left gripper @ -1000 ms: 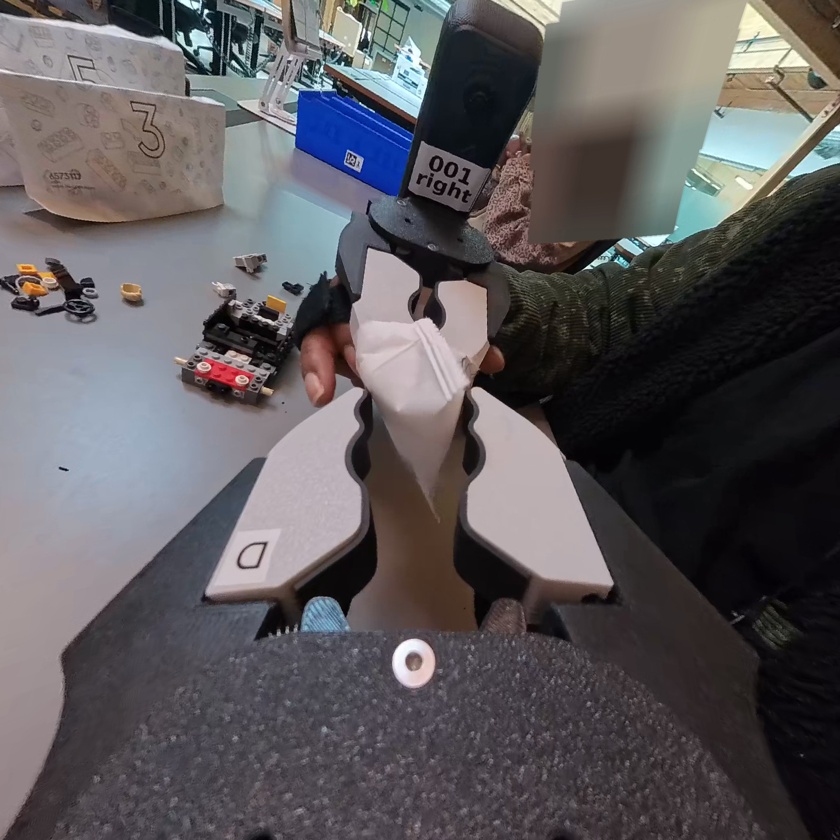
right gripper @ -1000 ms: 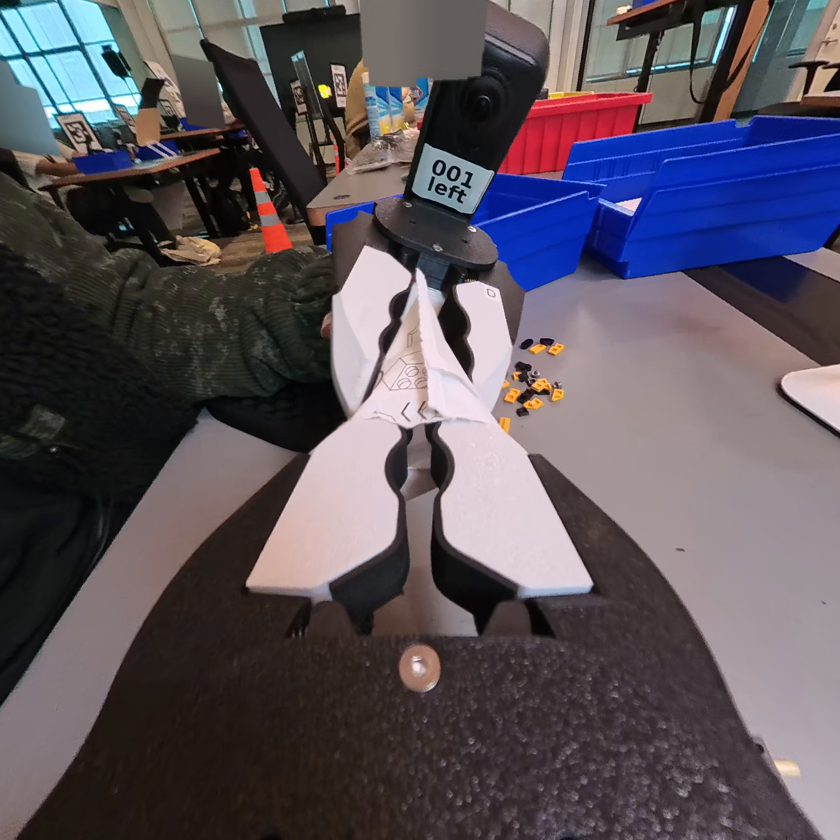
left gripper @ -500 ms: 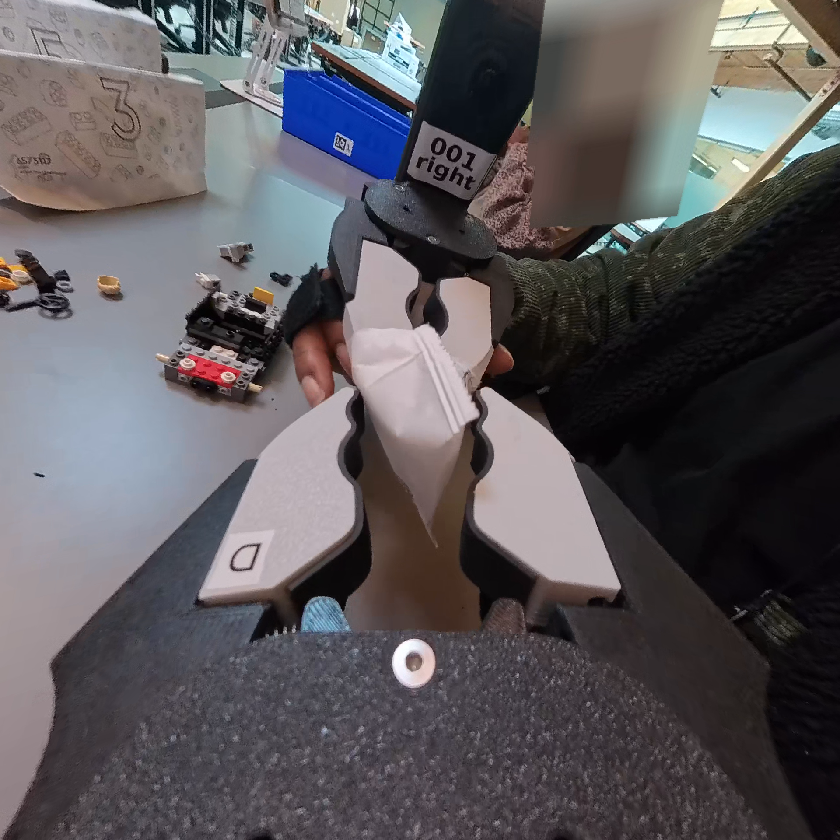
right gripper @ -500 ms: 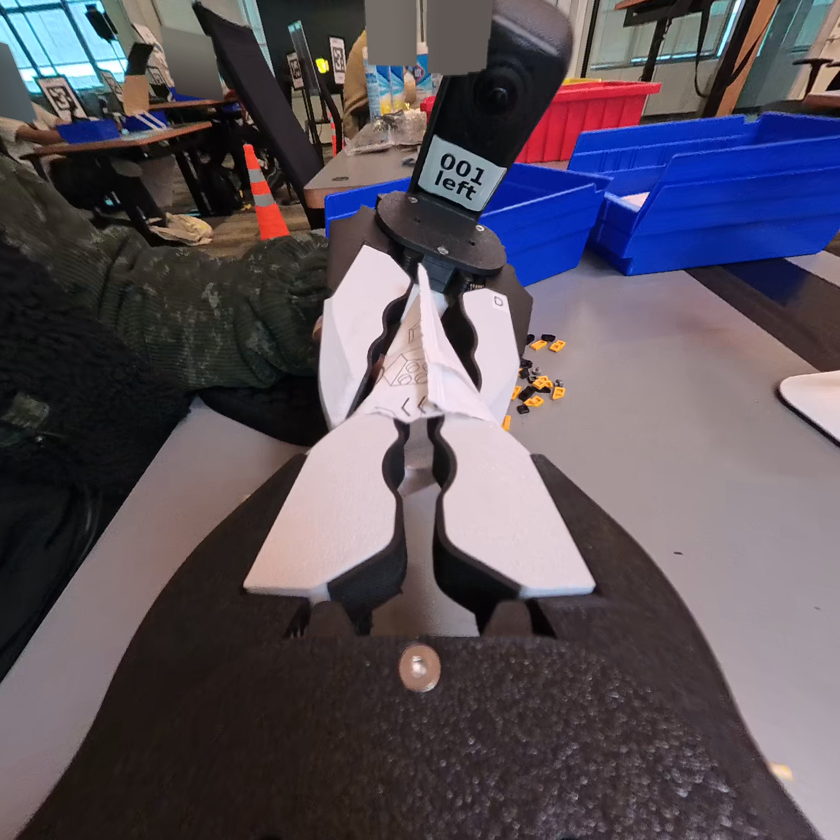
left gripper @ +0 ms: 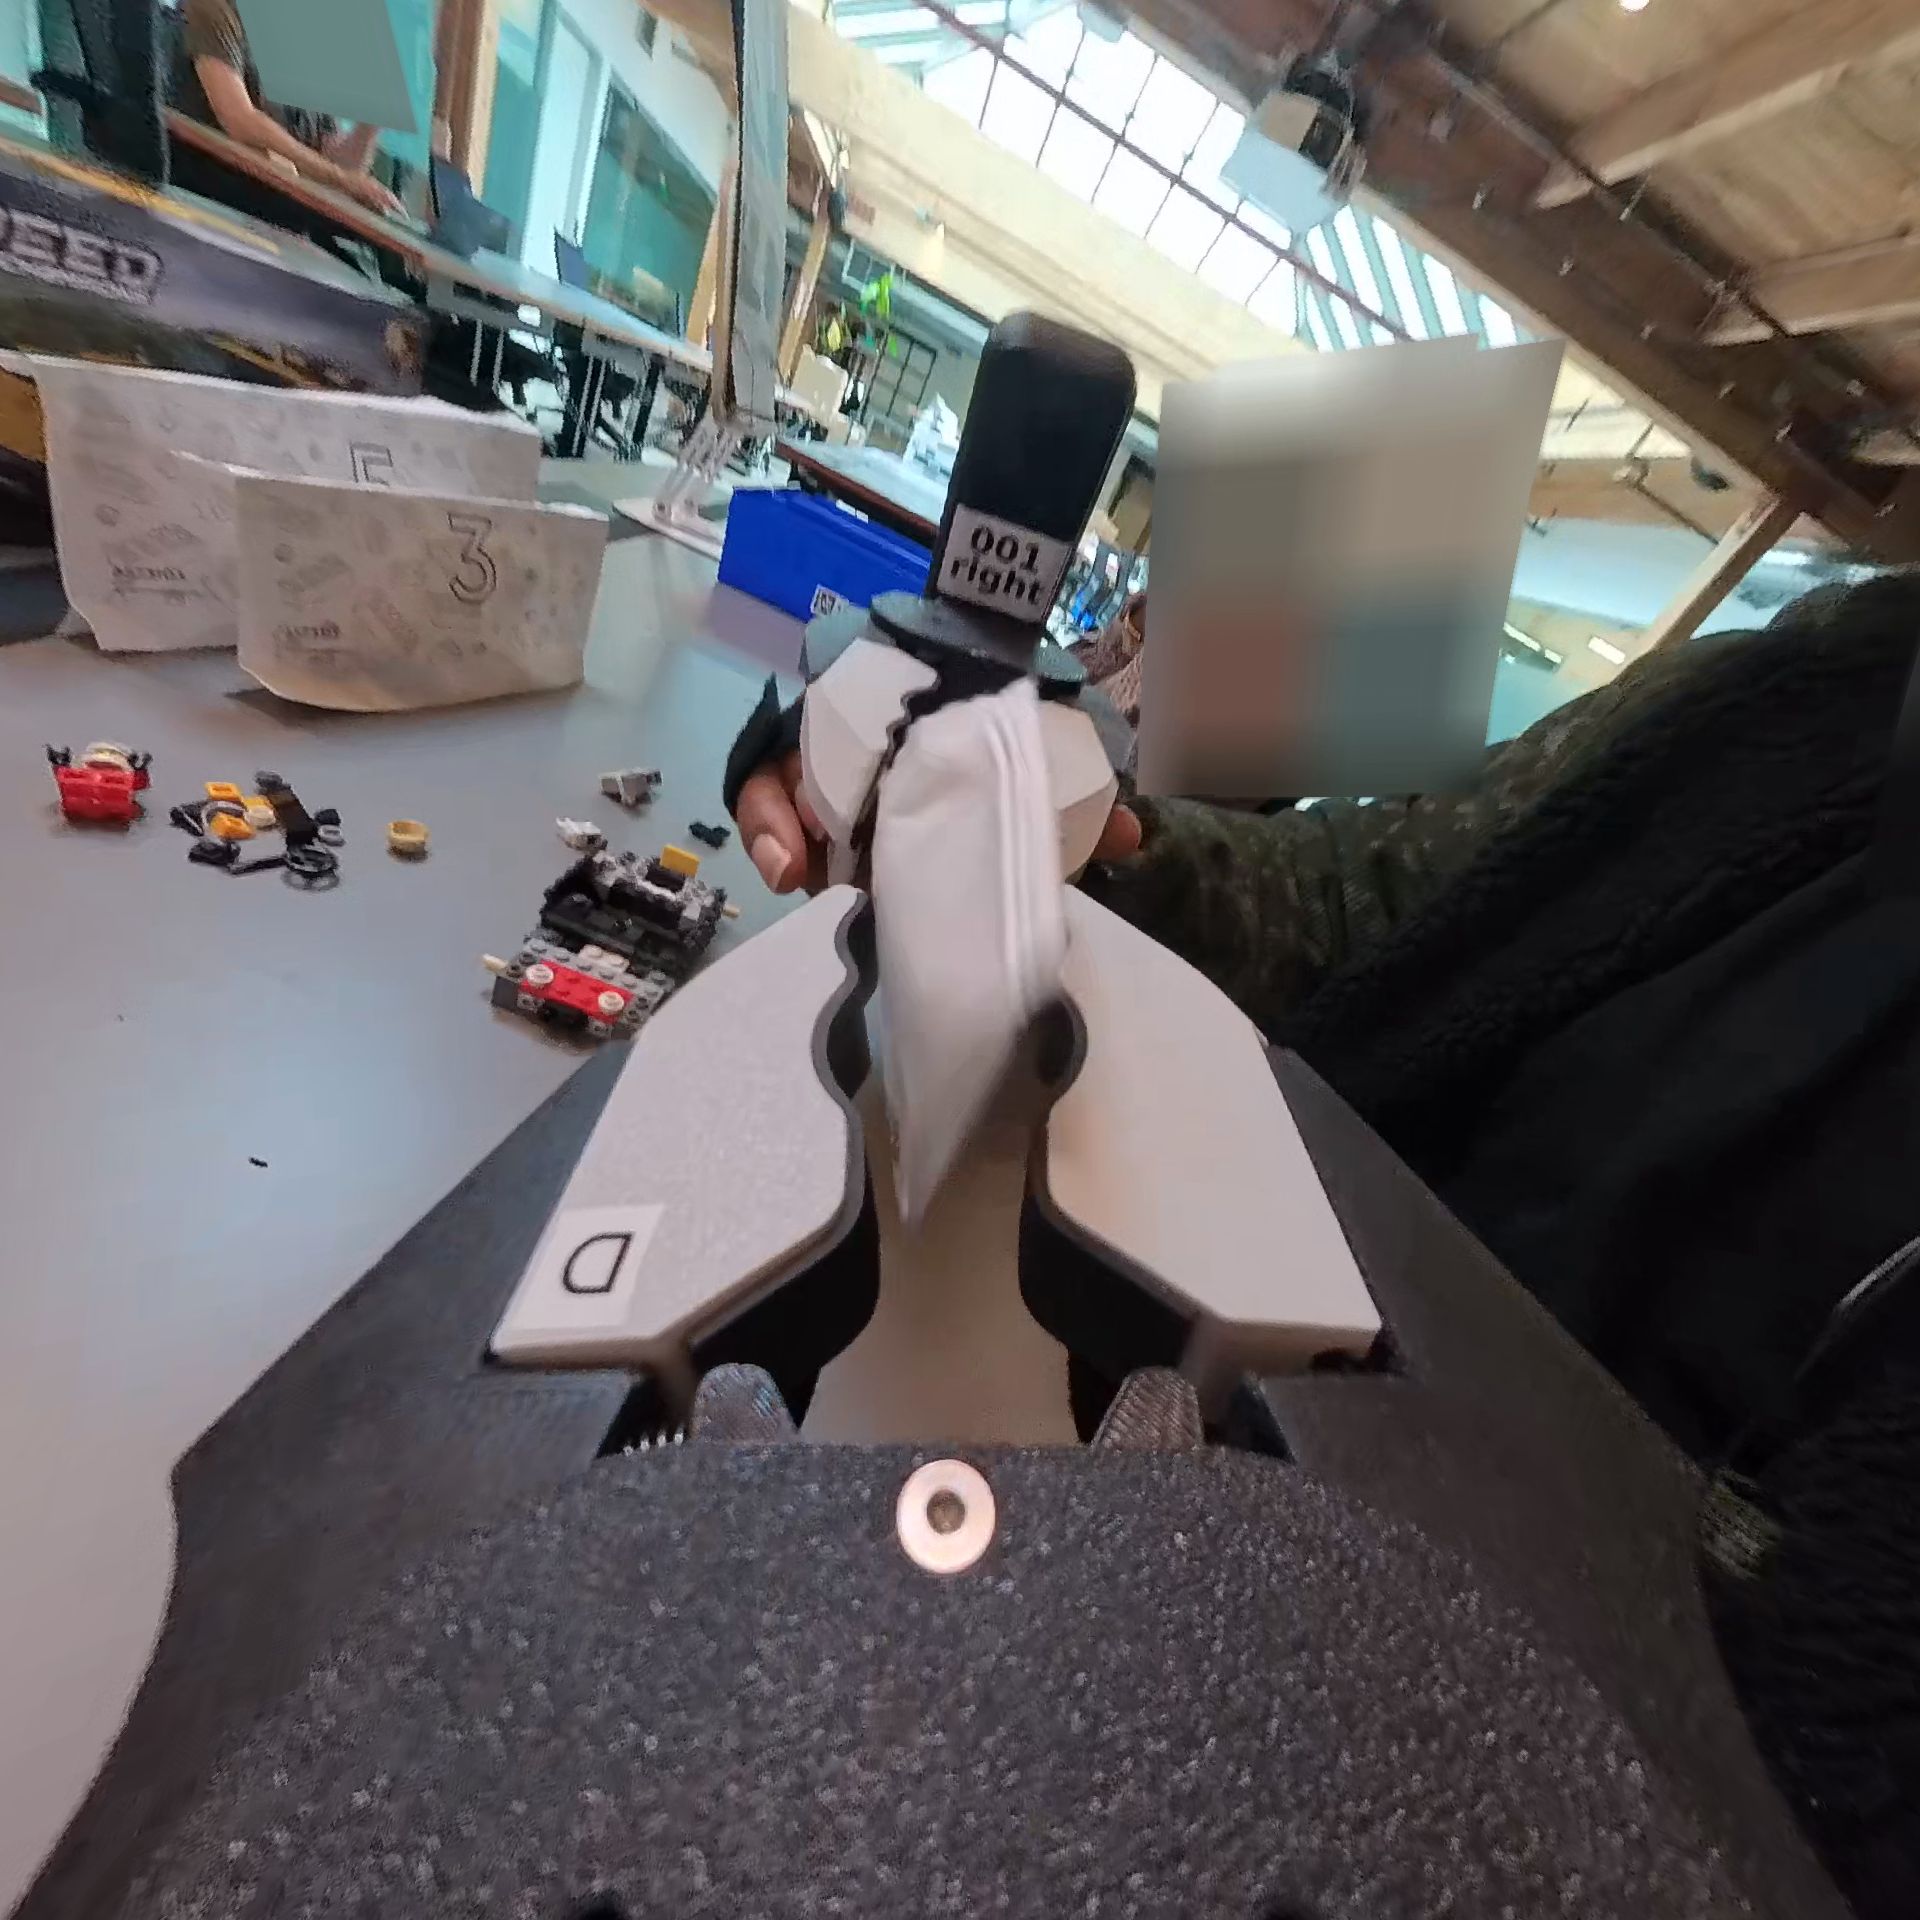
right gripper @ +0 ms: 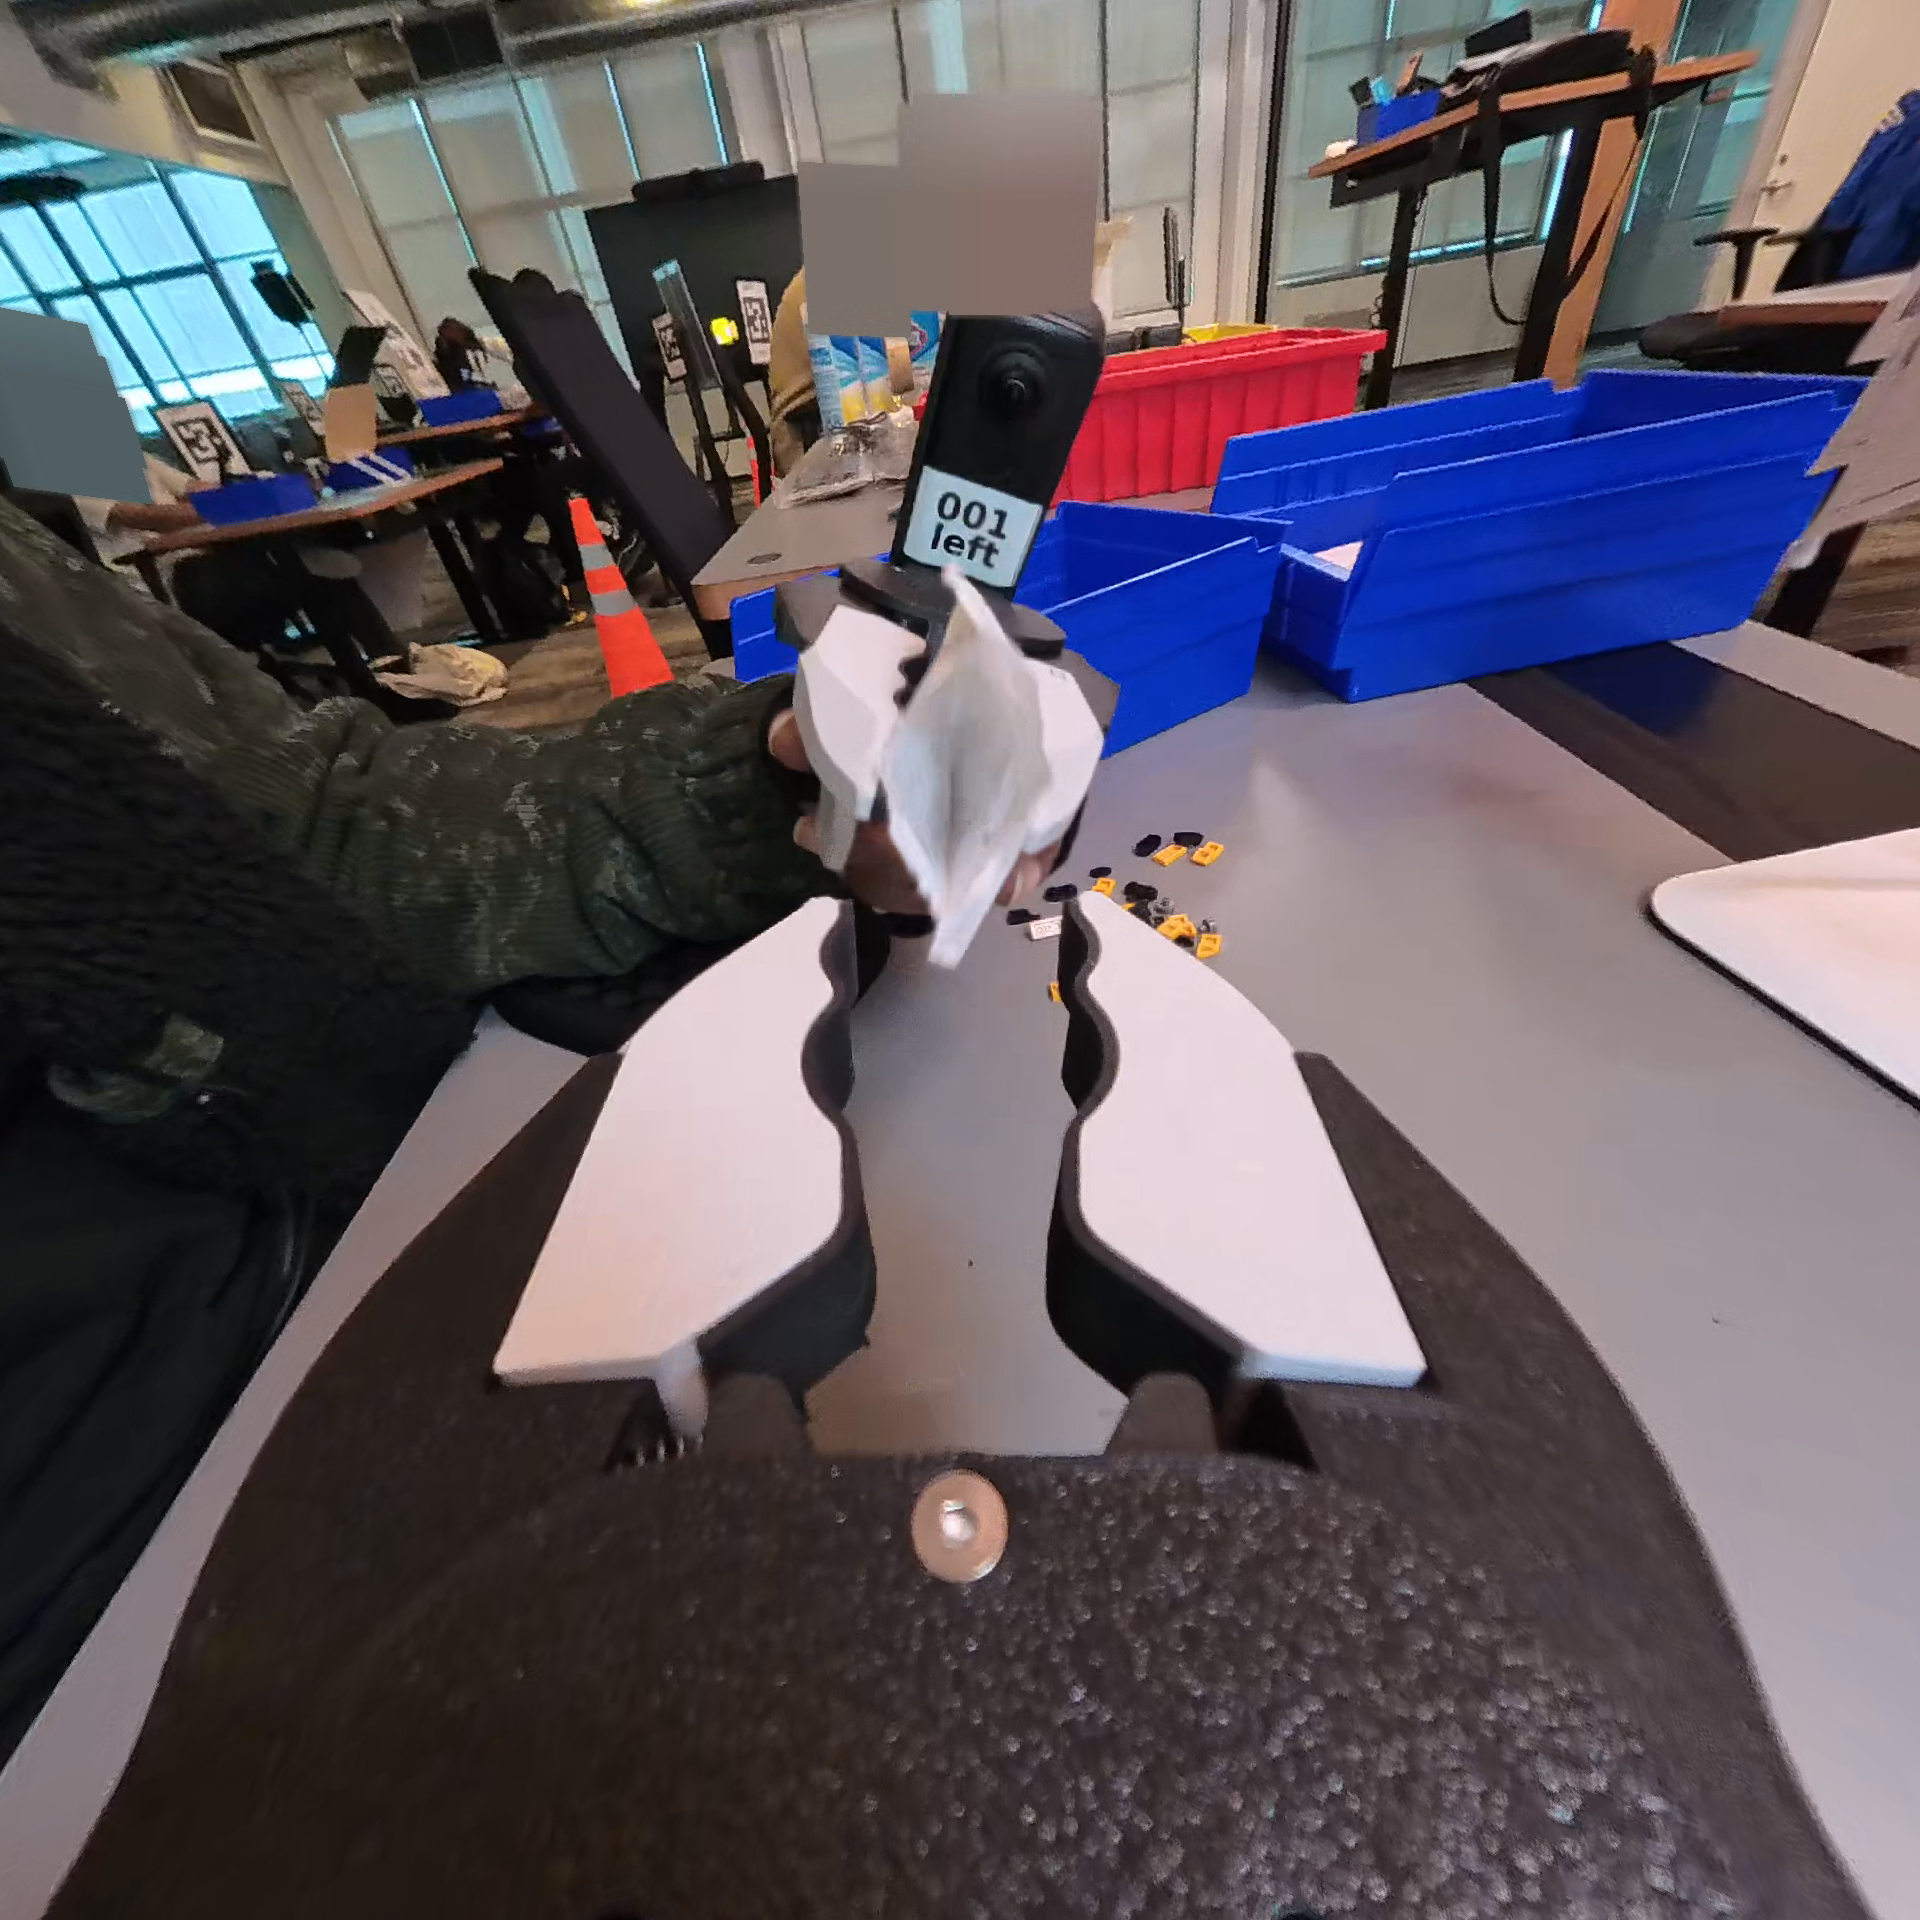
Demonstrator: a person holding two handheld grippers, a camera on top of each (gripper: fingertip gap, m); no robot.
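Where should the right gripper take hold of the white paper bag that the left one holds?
The paper bag by its loose pointed corner, approached straight ahead from the open right gripper. That tip hangs free below the left gripper, and looks thin and flat enough to slip between open fingers.

You work in a big open workshop or lab hall. Above you are wooden roof beams (left gripper: 1714,208) and skylights (left gripper: 1091,125), and tall windows (right gripper: 1039,156) run along the far wall. Many tables (right gripper: 343,509) stand in rows. Blue bins (right gripper: 1538,520) and a red bin (right gripper: 1226,405) stand at the far edge of your grey worktop (right gripper: 1455,935). An orange traffic cone (right gripper: 618,603) stands on the floor. Boards with square printed markers (right gripper: 203,442) stand on the far tables, and other persons (left gripper: 260,114) sit there.
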